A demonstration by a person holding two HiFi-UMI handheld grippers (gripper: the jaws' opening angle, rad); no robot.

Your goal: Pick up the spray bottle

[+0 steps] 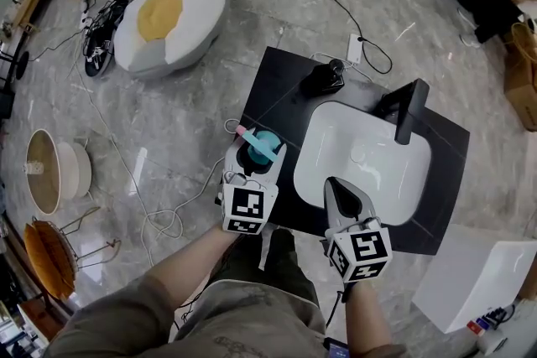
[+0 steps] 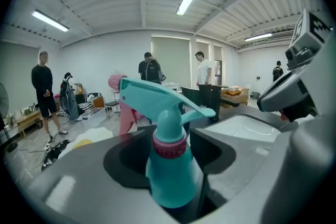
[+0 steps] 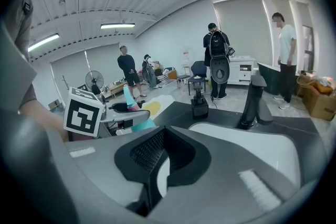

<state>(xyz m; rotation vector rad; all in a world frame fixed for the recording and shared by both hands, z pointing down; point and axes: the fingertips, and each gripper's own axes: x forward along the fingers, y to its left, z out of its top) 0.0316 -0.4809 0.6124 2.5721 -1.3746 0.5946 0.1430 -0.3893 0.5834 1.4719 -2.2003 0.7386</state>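
The teal spray bottle (image 1: 262, 148) with a pink collar and pink nozzle tip stands at the front left of the black counter (image 1: 277, 88). My left gripper (image 1: 255, 158) is shut on its body just below the collar. In the left gripper view the spray bottle (image 2: 171, 178) fills the space between the jaws, its trigger head pointing right. My right gripper (image 1: 339, 190) hovers over the front edge of the white sink (image 1: 369, 130), jaws shut with nothing between them. The right gripper view shows the spray bottle (image 3: 137, 123) and the left gripper (image 3: 118, 113) off to the left.
A black faucet (image 1: 408, 108) stands at the sink's far right and a black soap dispenser (image 1: 324, 77) at the counter's back. On the floor lie an egg-shaped cushion (image 1: 168, 12), cables (image 1: 159, 218) and a white box (image 1: 474, 277). Several people stand far off.
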